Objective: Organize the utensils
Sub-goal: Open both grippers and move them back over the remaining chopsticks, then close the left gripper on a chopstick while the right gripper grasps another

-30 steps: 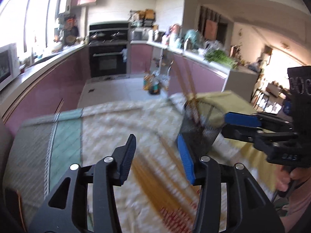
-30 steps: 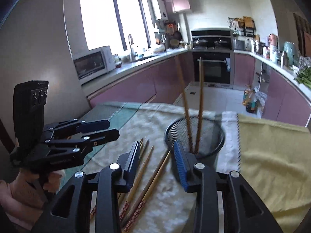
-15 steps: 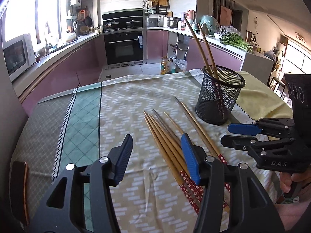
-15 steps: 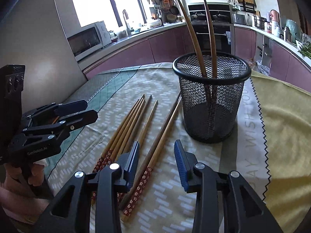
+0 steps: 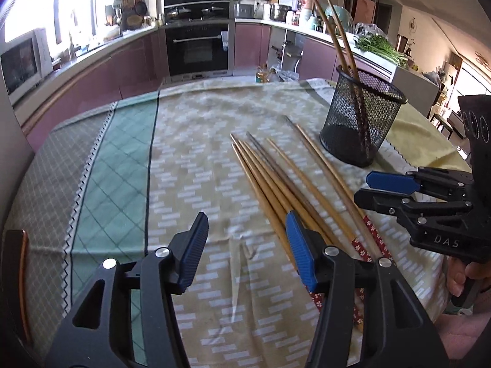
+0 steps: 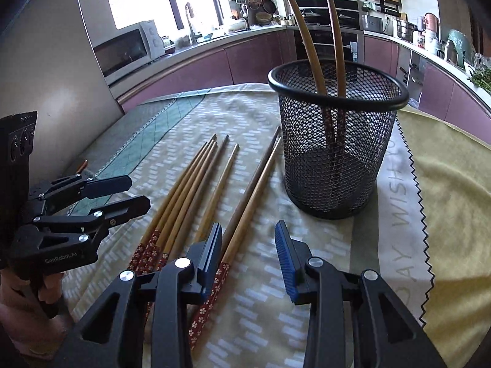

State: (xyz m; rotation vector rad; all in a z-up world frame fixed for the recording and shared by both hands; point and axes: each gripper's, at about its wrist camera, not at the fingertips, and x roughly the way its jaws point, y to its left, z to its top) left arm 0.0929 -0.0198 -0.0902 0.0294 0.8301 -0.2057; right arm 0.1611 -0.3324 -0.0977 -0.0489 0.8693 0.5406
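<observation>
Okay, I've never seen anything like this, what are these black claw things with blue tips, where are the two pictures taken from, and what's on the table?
There is no robot here. A person holds a hand-held grasping tool in each hand, and each tool carries a wide-angle camera looking forward along its two blue-padded fingers. One picture comes from the left tool, the other from the right tool; each also shows the other tool off to the side. Both stand open and hold nothing.

On the patterned tablecloth lies a bunch of wooden chopsticks with red flowered ends. Beside them stands a black mesh cup with two chopsticks already in it. The job is apparently to move the rest into the cup.
</observation>
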